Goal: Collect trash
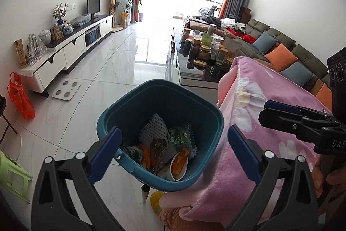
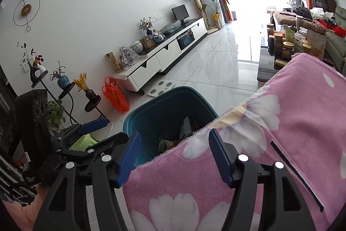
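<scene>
While the left gripper (image 1: pixel 172 147) hangs spread and empty over the teal bin (image 1: pixel 151 96), which holds foam netting (image 1: pixel 153 126), green wrappers (image 1: pixel 181 135) and what may be orange peel (image 1: pixel 180 160), the right gripper (image 2: pixel 173 157), also spread, hovers at three o'clock above the pink cloth (image 2: pixel 281 122).

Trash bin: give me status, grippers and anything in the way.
Left gripper open, empty, over the teal trash bin. Right gripper open, empty, above the pink floral blanket. Bin holds foam netting, wrappers, orange peel. Blanket edge borders bin's right rim.
</scene>
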The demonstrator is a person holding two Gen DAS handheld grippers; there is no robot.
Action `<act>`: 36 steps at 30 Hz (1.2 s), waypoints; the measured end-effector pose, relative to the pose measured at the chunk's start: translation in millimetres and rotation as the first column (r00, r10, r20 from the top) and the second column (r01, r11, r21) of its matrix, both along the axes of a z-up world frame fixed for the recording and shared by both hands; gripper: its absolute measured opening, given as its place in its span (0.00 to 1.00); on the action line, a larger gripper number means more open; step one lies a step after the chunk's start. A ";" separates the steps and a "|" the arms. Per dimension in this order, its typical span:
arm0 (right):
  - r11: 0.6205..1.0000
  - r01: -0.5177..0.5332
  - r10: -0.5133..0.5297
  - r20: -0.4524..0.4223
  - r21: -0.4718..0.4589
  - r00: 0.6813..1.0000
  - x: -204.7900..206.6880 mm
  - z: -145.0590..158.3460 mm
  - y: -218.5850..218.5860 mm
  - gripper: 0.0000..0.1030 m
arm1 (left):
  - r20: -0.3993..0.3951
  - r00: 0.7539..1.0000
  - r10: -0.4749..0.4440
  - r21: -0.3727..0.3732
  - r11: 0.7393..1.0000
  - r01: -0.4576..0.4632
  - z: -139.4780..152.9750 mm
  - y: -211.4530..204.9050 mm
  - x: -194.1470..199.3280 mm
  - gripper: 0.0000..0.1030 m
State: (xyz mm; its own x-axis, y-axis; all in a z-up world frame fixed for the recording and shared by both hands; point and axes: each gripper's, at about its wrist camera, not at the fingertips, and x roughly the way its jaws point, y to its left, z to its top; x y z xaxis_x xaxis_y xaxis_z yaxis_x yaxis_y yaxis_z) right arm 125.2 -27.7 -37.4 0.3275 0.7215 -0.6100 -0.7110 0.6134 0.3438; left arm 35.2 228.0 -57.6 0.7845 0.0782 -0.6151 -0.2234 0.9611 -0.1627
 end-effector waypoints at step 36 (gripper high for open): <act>0.734 0.663 -0.654 0.417 0.149 0.631 -129.4 10.4 -237.5 0.94 | 0.343 0.922 -0.177 0.209 0.972 0.109 42.5 -185.8 -45.3 0.95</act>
State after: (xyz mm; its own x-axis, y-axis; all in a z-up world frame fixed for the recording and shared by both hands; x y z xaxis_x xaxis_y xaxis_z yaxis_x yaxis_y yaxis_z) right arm -4.2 -265.2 -27.0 0.9308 0.2044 -0.3031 -0.1810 0.9780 0.1037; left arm -10.1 42.2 -15.1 0.9601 0.0327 -0.2777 -0.0413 0.9988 -0.0251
